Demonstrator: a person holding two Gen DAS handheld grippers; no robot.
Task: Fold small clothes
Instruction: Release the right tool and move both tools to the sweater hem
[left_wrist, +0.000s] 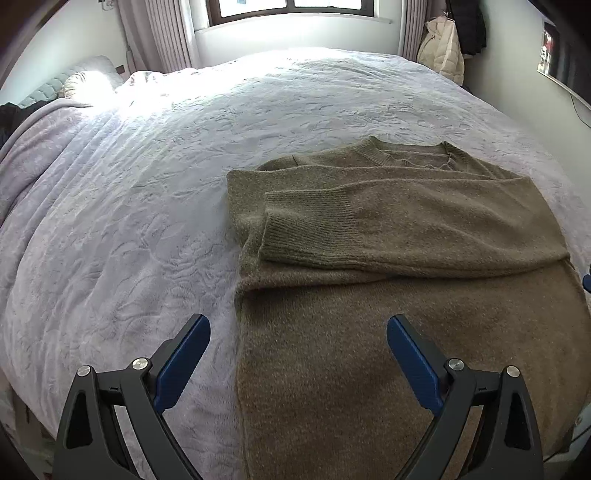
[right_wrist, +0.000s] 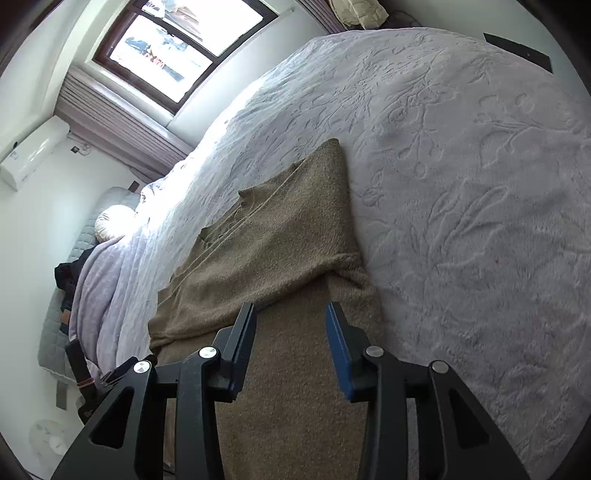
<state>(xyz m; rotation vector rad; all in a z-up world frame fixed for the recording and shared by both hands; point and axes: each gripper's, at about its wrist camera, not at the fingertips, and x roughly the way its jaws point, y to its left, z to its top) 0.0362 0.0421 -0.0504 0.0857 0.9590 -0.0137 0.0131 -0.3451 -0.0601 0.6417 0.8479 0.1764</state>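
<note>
An olive-brown knitted sweater (left_wrist: 399, 236) lies flat on a bed, on a pale lilac bedspread (left_wrist: 129, 221) embossed with a leaf pattern. Its ribbed round neckline points toward the window (left_wrist: 291, 7) at the far side of the room. Both sleeves are folded across the chest, one over the other; the upper one ends in a wide ribbed cuff (left_wrist: 306, 229) near the sweater's left edge as the left wrist view shows it. The lower body stretches smooth toward the cameras, the knit fuzzy and slightly mottled.

The left tool (left_wrist: 298, 332) hangs above the sweater's near left edge, its blue-padded fingers (left_wrist: 184, 362) spread wide with nothing between them; one finger is over the bedspread, the other over the knit. The right tool (right_wrist: 291, 314) is over the sweater's lower body, close to its right-hand edge in that view. Its jaws stand partly apart and the pads press on nothing, with fabric visible below the gap.
</note>
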